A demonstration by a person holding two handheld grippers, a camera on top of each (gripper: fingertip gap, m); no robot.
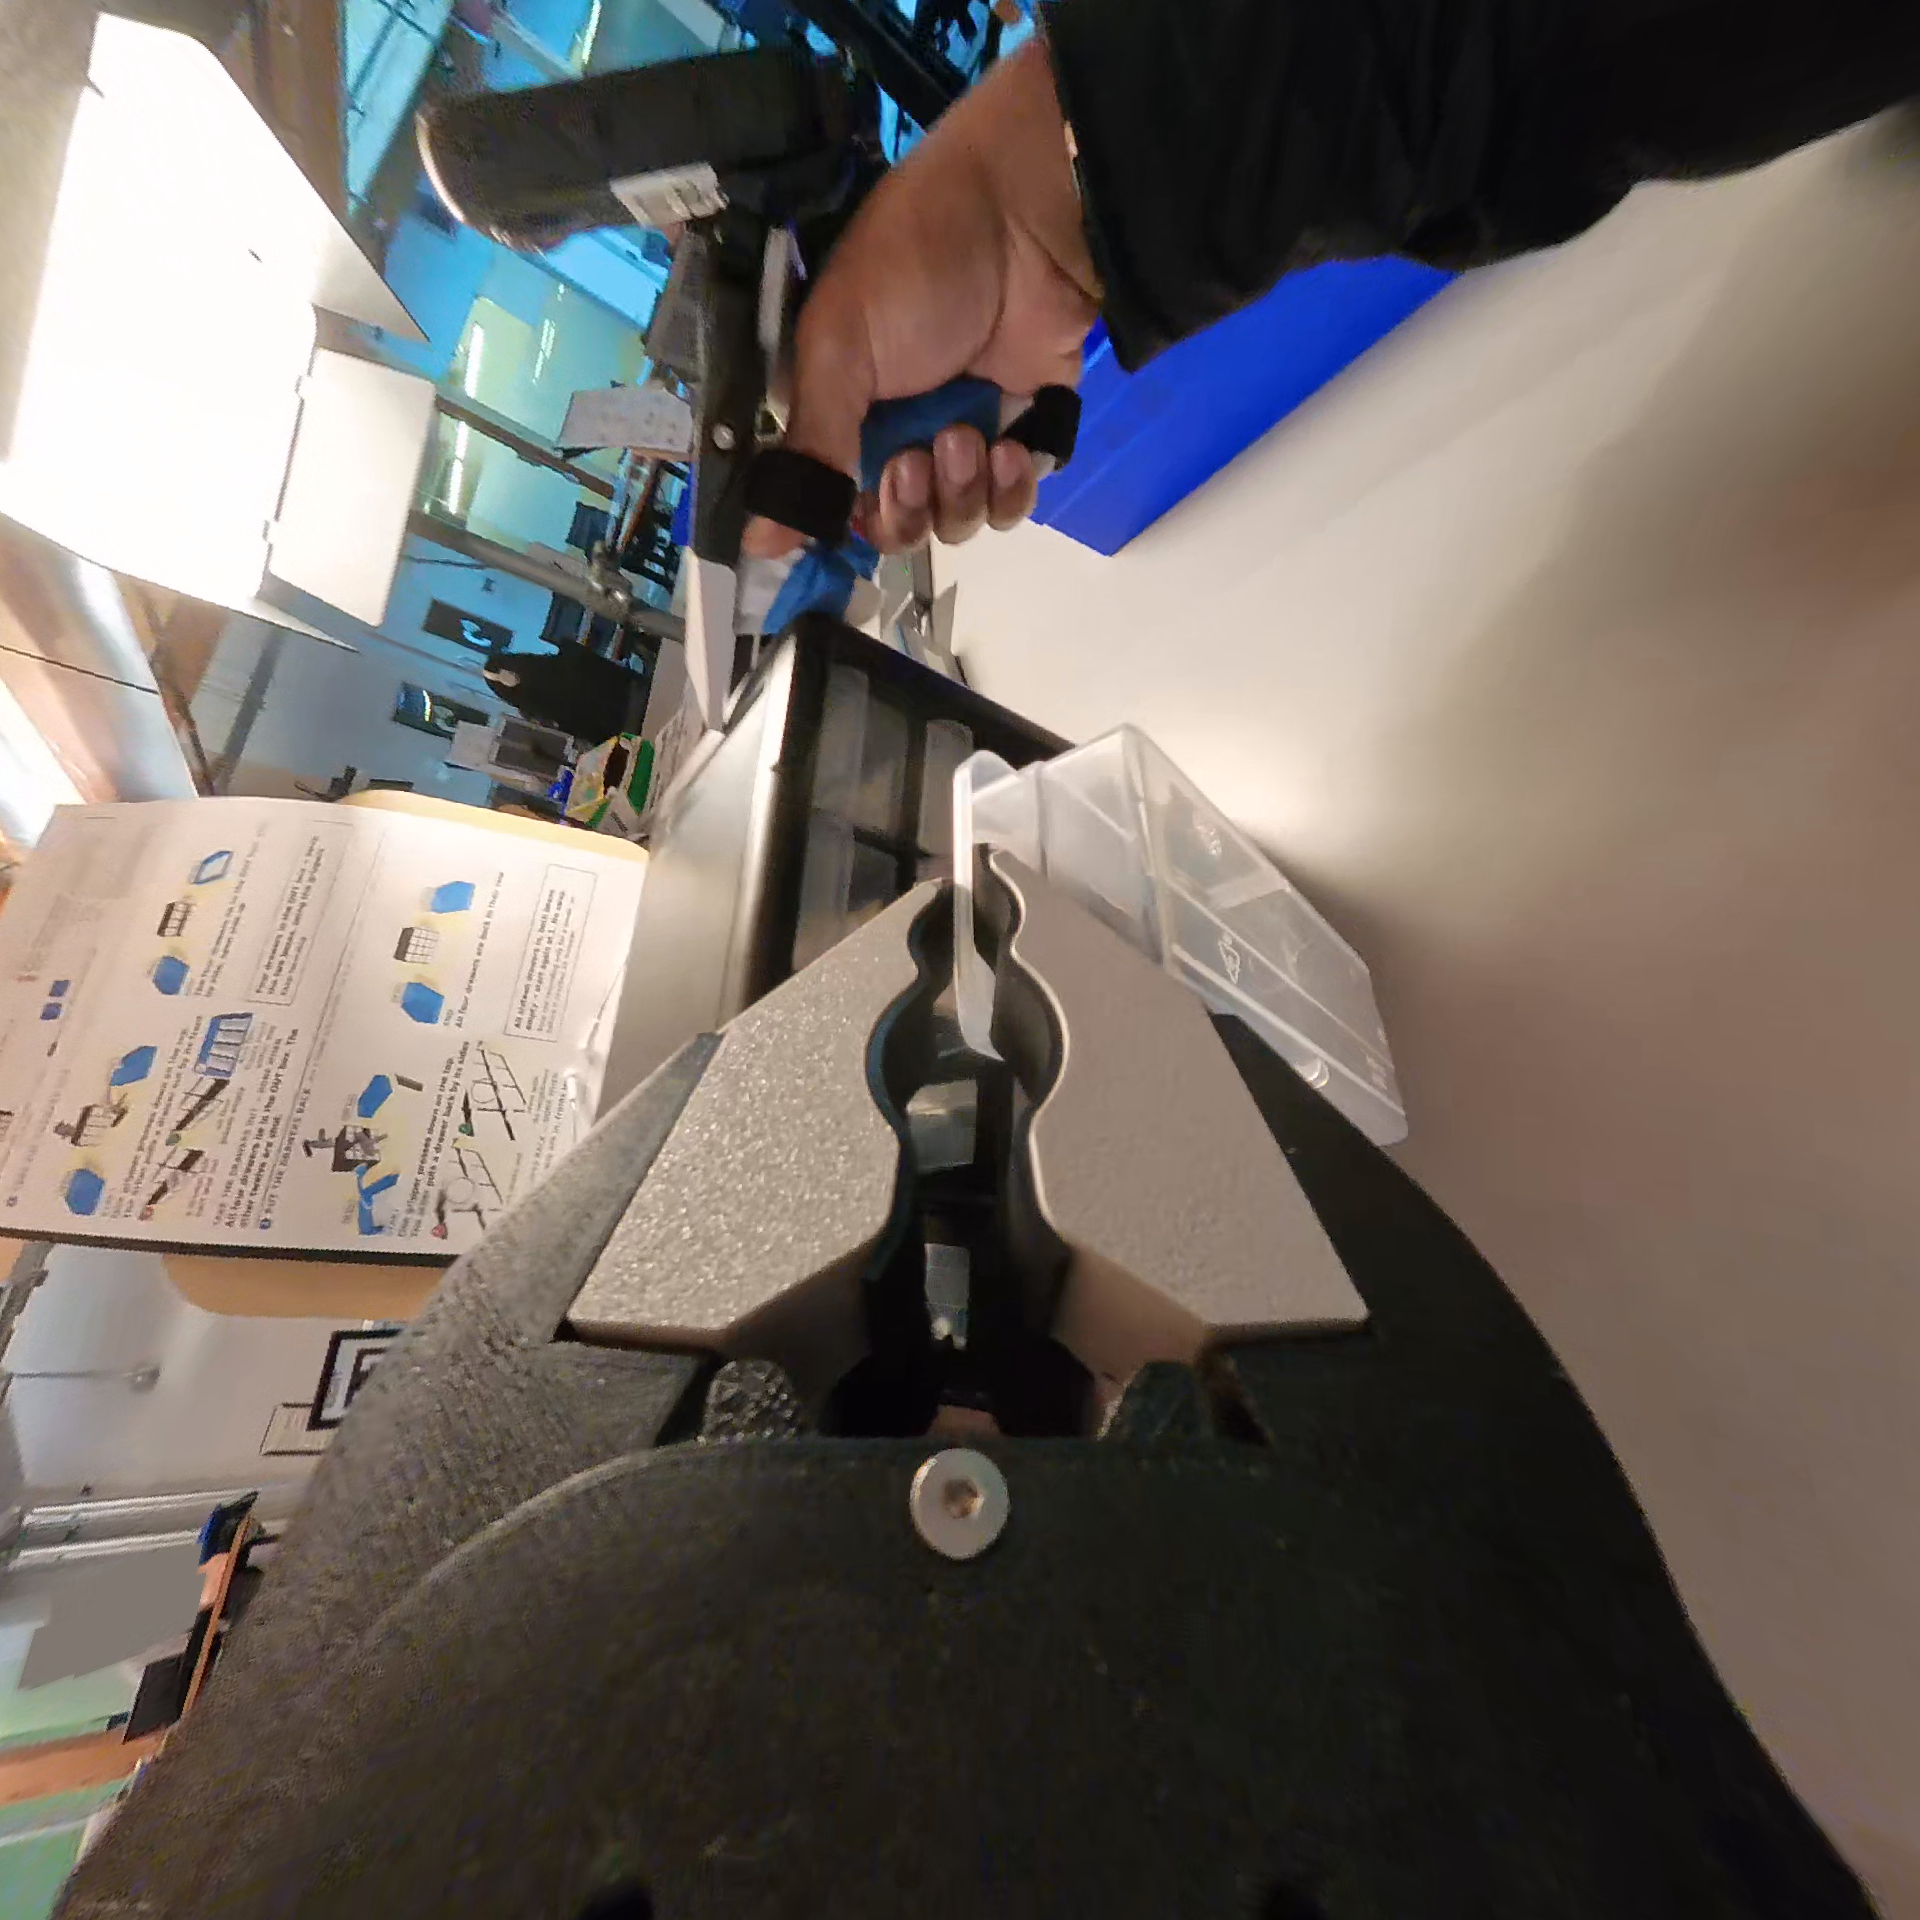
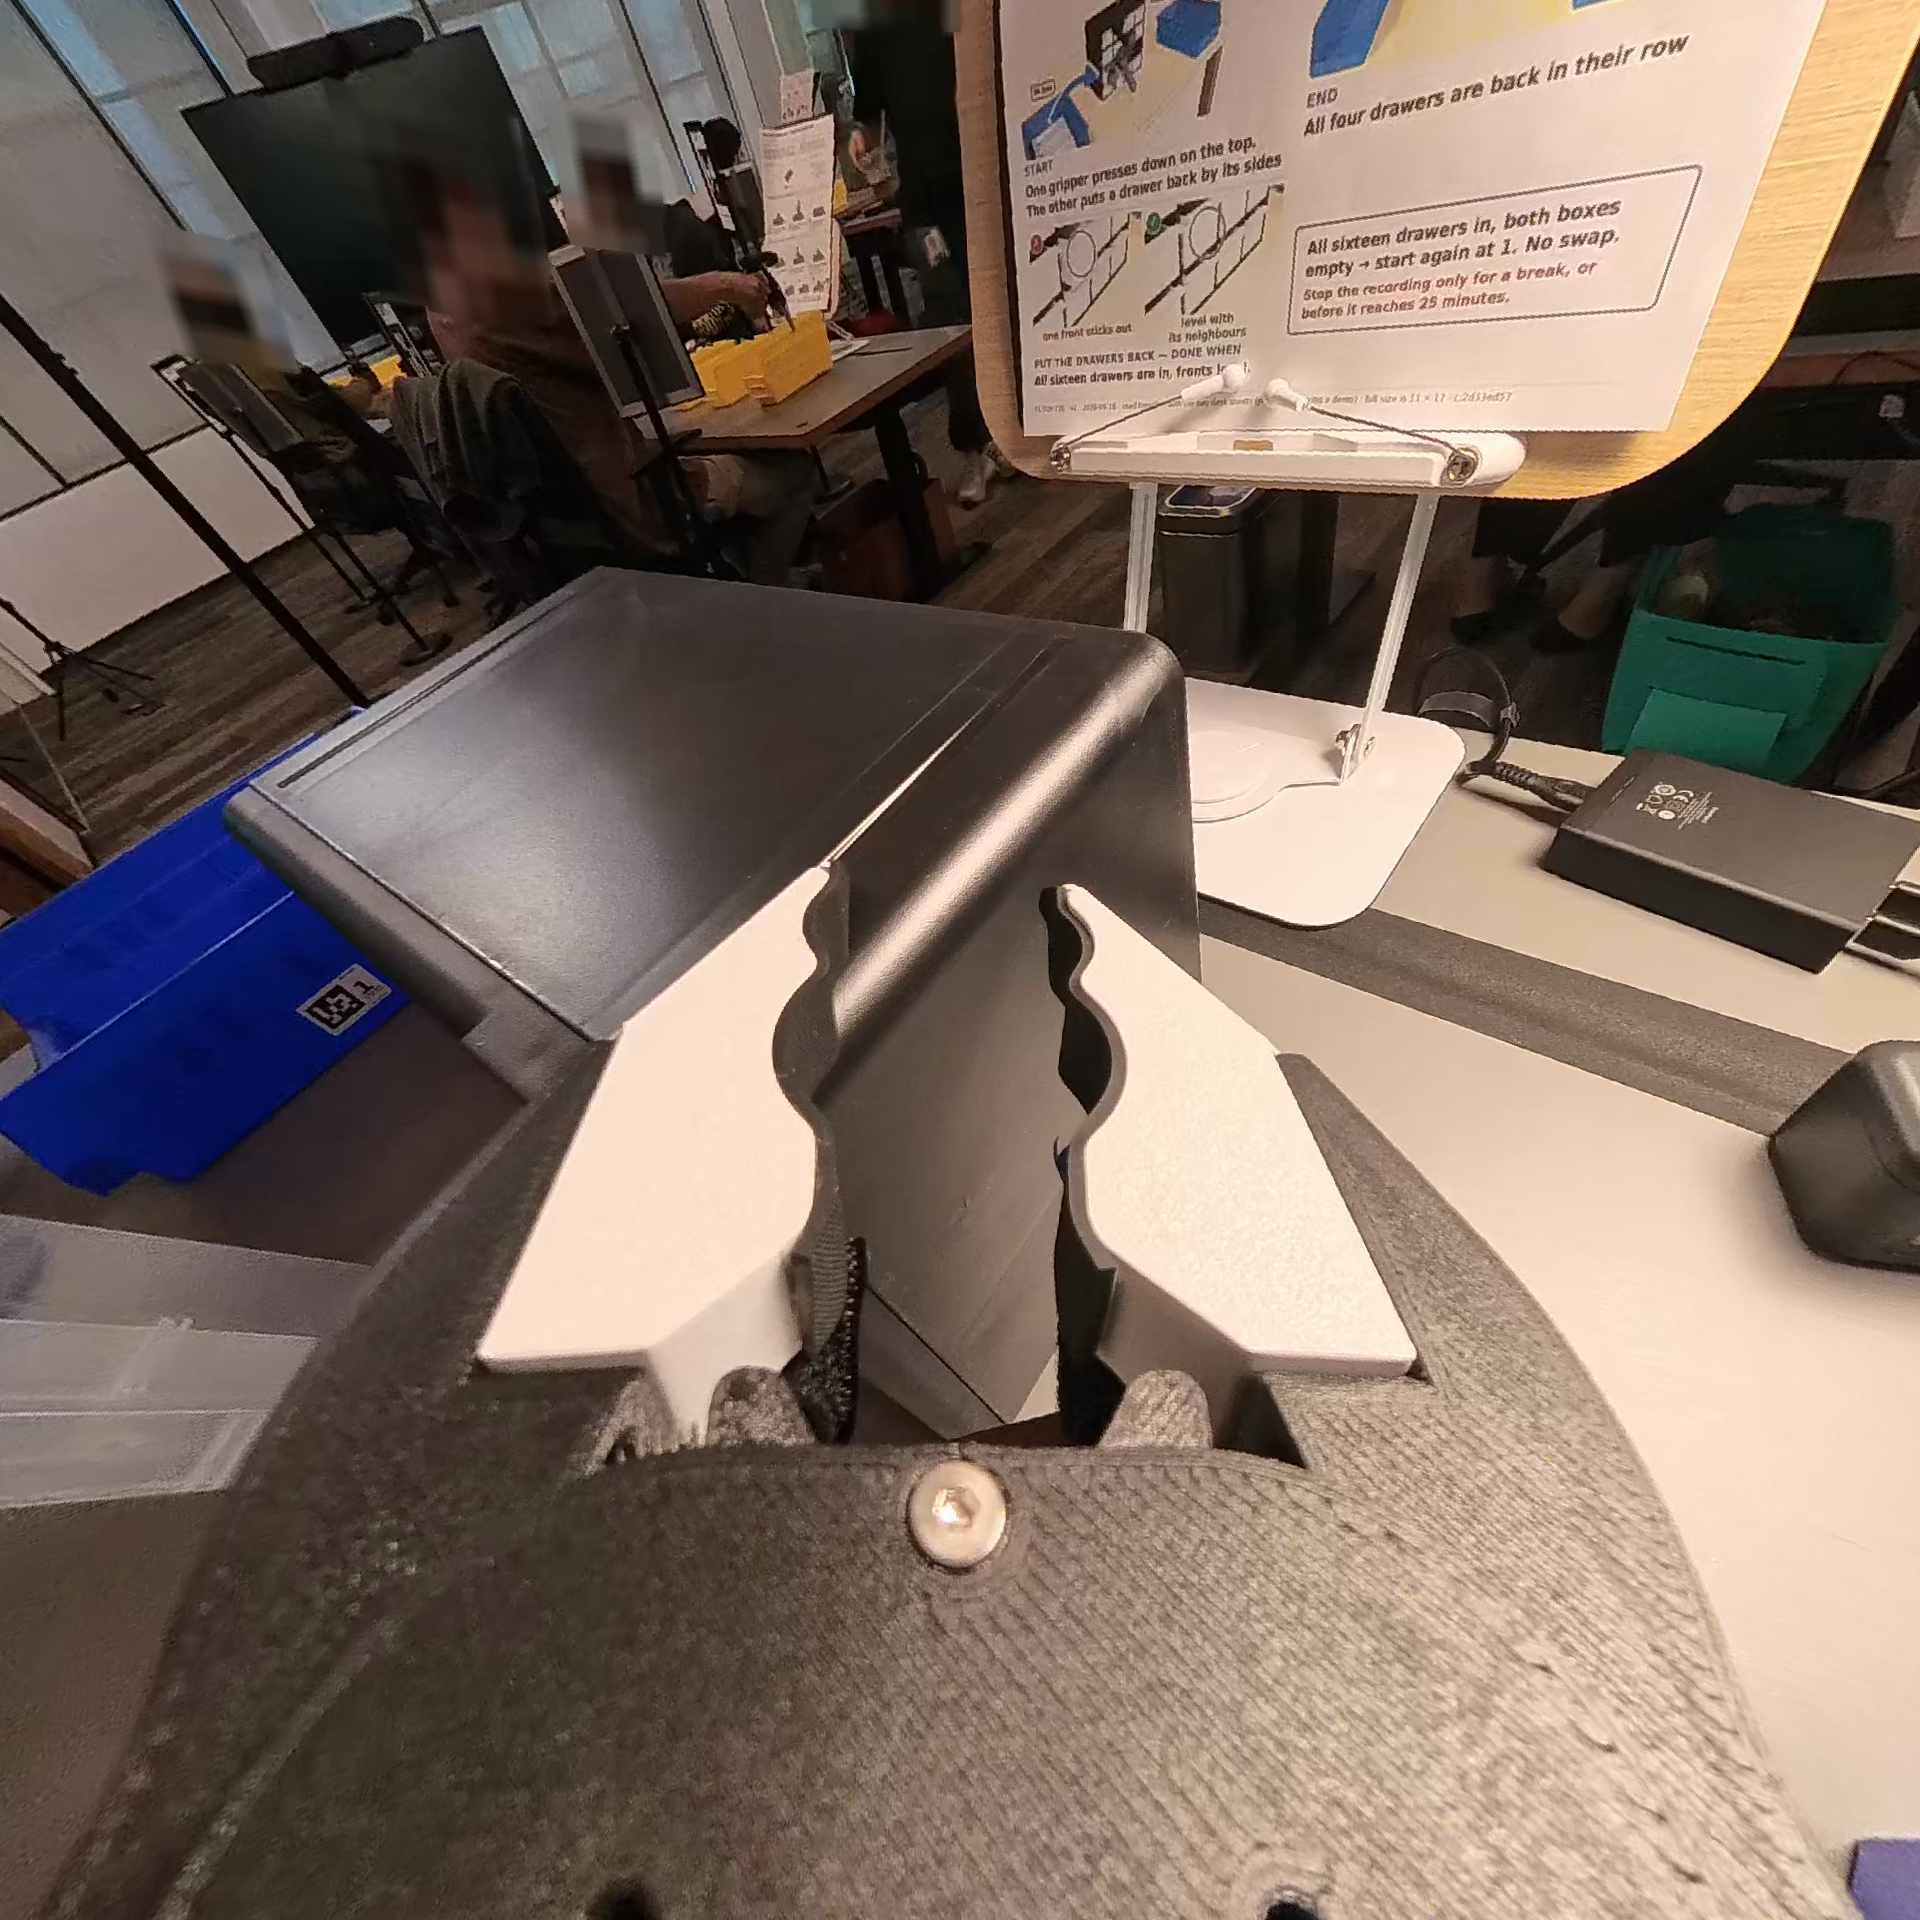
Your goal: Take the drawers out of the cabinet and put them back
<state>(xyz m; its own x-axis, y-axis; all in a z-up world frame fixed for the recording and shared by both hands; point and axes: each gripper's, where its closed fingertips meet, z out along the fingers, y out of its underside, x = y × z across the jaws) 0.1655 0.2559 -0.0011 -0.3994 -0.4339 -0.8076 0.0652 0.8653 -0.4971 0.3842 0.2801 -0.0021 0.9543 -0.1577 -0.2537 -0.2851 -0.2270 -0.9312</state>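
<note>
Clear plastic drawer (image 1: 1174,894), beside black cabinet (image 2: 665,790), may slip: left tongs (image 1: 982,883) pinch only its thin lip; right tongs (image 2: 940,904) gape over the cabinet's top edge.

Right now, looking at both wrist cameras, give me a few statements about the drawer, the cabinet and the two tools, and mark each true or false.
1. The left tool is closed on the front lip of a clear plastic drawer. True.
2. That clear drawer is fully seated in the cabinet. False: it is outside the cabinet.
3. The right tool is open at the cabinet's top edge. True.
4. The cabinet is white. False: it is black.
5. A blue bin sits beside the cabinet. True.
</note>
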